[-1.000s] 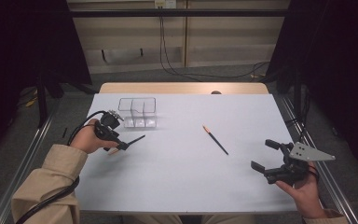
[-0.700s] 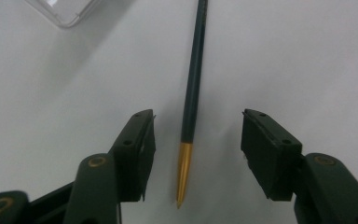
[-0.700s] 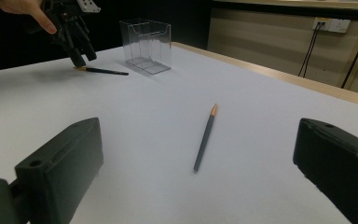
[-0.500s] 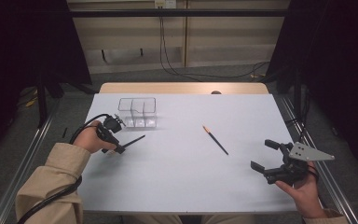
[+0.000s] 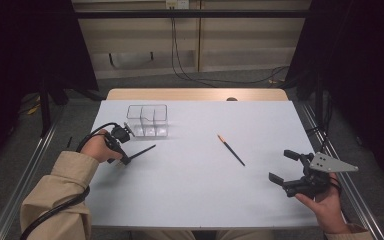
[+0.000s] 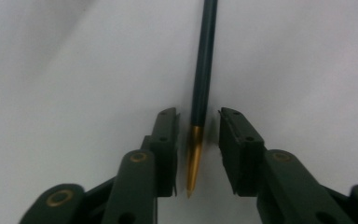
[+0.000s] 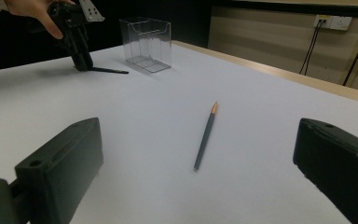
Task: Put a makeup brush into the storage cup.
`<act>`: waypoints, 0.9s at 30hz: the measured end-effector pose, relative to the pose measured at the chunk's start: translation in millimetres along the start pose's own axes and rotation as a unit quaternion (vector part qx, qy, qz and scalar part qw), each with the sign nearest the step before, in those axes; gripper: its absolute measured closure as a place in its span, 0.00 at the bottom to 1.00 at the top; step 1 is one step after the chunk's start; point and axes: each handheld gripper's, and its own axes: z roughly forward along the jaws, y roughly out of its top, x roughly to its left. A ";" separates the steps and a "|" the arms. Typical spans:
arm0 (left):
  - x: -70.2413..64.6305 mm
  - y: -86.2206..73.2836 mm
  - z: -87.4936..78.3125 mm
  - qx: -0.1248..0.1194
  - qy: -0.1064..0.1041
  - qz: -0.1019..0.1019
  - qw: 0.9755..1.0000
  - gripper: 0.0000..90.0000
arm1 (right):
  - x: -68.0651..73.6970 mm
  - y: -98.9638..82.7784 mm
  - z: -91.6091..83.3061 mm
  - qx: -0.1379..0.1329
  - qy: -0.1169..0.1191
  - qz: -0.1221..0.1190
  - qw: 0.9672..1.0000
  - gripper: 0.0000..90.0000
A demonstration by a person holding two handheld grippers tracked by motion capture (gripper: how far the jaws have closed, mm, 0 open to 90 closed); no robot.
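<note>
Pencil [image 6: 204, 74]: lies flat near the tabletop's left edge, gold tip between the left gripper's jaws
Left gripper [image 6: 196, 140]: jaws just closing, pads not yet pressing
Right gripper [image 5: 285, 166]: spread wide, empty, near right edge
Second pencil [image 5: 231, 150]: mid-tabletop

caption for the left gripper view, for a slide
Left gripper closing its jaws around a dark pen lying on the white table, gold tip between them.

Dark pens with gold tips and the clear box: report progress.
Done: nothing; the clear three-compartment plastic box holds no pen. In hand: the left gripper has just been closing around one dark gold-tipped pen, pads not yet touching. Left: the second dark pen lies mid-table; the right gripper rests open.
</note>
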 end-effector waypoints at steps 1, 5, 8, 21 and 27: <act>-0.3 0.7 0.1 0.004 0.001 0.001 1.000 0.81 | -0.1 -0.1 0.0 0.000 0.000 0.000 1.000 0.01; -2.7 5.0 1.0 0.020 0.001 0.012 1.000 0.93 | 0.0 0.0 0.0 0.000 0.001 0.000 1.000 0.01; -4.5 6.5 1.7 0.024 0.004 0.014 1.000 0.93 | 0.2 -0.1 0.3 0.000 0.001 0.000 1.000 0.01; -7.4 3.9 -1.8 0.004 -0.005 0.003 1.000 0.93 | -0.5 -1.2 3.9 0.014 0.006 0.002 1.000 0.01; -13.6 9.7 -11.5 -0.004 -0.011 0.009 1.000 0.93 | -0.6 -1.7 4.4 0.016 0.006 0.003 1.000 0.01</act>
